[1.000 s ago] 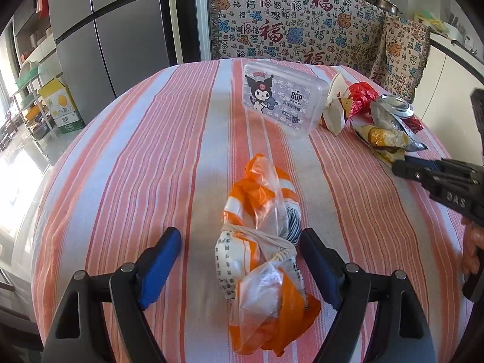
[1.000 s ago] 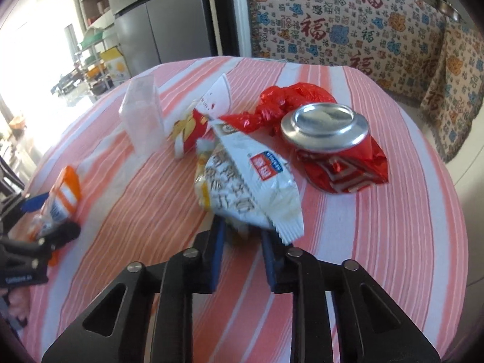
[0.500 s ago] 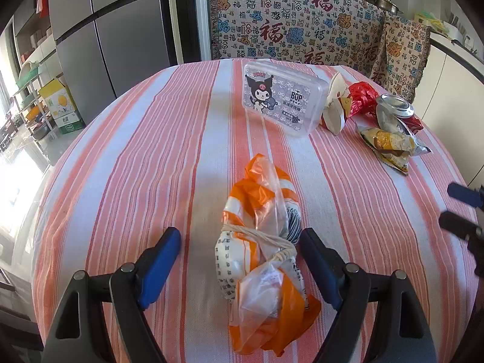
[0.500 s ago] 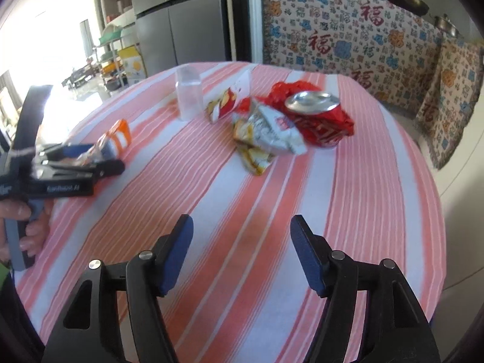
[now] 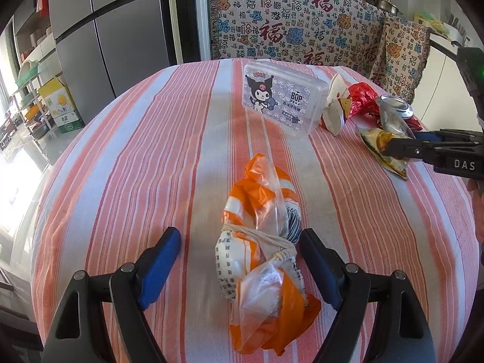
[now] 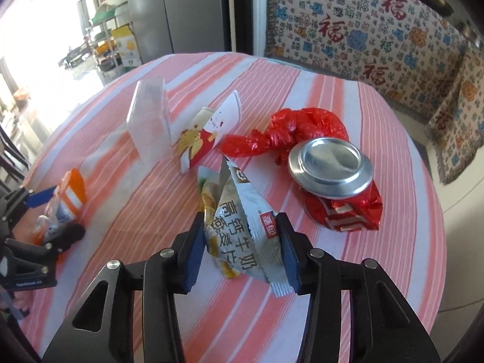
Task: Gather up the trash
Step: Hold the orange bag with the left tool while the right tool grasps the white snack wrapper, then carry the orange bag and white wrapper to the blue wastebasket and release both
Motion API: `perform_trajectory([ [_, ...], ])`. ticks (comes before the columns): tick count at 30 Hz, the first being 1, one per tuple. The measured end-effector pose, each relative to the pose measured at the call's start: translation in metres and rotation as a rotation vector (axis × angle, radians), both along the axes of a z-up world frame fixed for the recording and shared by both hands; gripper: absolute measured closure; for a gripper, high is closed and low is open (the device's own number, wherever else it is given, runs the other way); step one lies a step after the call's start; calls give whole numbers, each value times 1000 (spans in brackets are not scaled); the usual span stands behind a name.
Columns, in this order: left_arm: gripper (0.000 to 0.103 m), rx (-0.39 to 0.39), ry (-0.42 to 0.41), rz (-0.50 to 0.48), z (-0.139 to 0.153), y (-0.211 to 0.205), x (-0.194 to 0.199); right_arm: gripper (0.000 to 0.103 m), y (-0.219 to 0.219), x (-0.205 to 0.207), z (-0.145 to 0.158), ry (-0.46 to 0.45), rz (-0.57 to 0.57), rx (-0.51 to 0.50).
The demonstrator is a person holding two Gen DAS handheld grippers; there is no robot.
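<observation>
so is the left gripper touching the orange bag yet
Apart. The left wrist view shows the left gripper open around the orange bag, striped cloth visible between each blue pad and the bag.

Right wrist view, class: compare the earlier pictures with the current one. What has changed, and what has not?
The right claw pulled back from the trash pile with jaws wide, then returned; its jaws are now closing around the white snack wrapper. The left claw stayed open astride the orange bag, which never moved. The crushed can, red bag and clear box kept their places.
</observation>
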State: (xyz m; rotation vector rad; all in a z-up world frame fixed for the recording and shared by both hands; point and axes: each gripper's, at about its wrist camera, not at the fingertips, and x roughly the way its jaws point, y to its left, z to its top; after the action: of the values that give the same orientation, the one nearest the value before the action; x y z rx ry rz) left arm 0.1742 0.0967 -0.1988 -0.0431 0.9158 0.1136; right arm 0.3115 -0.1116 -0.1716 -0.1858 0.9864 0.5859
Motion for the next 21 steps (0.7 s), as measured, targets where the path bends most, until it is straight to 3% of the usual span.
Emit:
perform_trajectory([
  [4,23,-10,7,-21,3,-3,-11,75,-18,-35,5,-1,17,7],
  [5,31,-24,1,-23,4,-3,-15,76,-23,-44,6,3,21,12],
  [6,47,-35,-3,-26,5,-3,-17,76,-28,-53,6,8,22,18],
  [7,56,-33,-9,-27,6,-4,-20,76,-34,-61,6,12,24,26],
  [8,59,-40,-7,-30,7,-5,-22,77,-38,-68,6,15,23,36],
  [10,60,-88,-19,-41,10,-4,-28,77,-49,-80,7,26,12,67],
  [21,60,-159,-22,-113,28,-48,-51,78,-92,-105,14,57,-65,188],
])
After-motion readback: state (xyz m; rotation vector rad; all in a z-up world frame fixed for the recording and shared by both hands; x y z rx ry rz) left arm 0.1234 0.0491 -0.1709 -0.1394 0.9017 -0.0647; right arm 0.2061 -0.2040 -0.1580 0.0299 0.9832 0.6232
